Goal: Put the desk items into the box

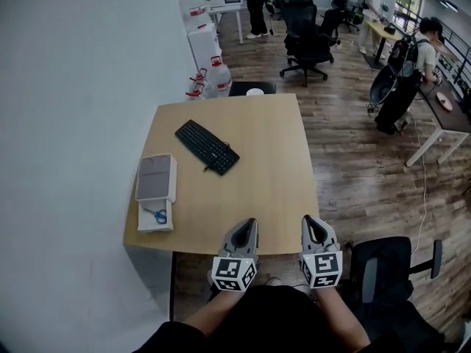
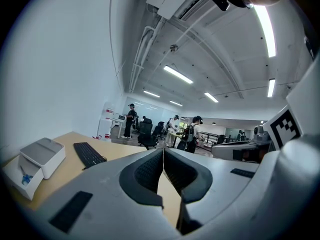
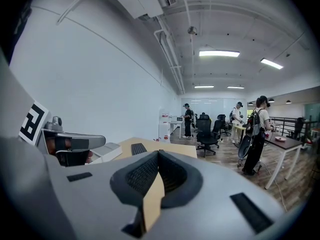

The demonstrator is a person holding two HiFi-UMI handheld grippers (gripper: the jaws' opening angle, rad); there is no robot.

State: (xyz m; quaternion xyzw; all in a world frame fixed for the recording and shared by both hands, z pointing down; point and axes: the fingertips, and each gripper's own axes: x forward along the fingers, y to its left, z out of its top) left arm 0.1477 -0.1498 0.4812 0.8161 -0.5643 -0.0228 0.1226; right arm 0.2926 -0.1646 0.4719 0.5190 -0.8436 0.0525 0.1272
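Fingers (image 2: 145,171) of my left gripper (image 1: 252,223) pressed together, same for my right gripper (image 1: 307,220); both over desk (image 1: 257,123) near edge. Keyboard (image 1: 207,146) at desk centre, box (image 1: 143,225) with scissors (image 1: 159,215) at desk left edge.

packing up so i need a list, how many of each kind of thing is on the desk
black keyboard: 1
blue-handled scissors: 1
white box: 1
grey-topped white case: 1
total: 4
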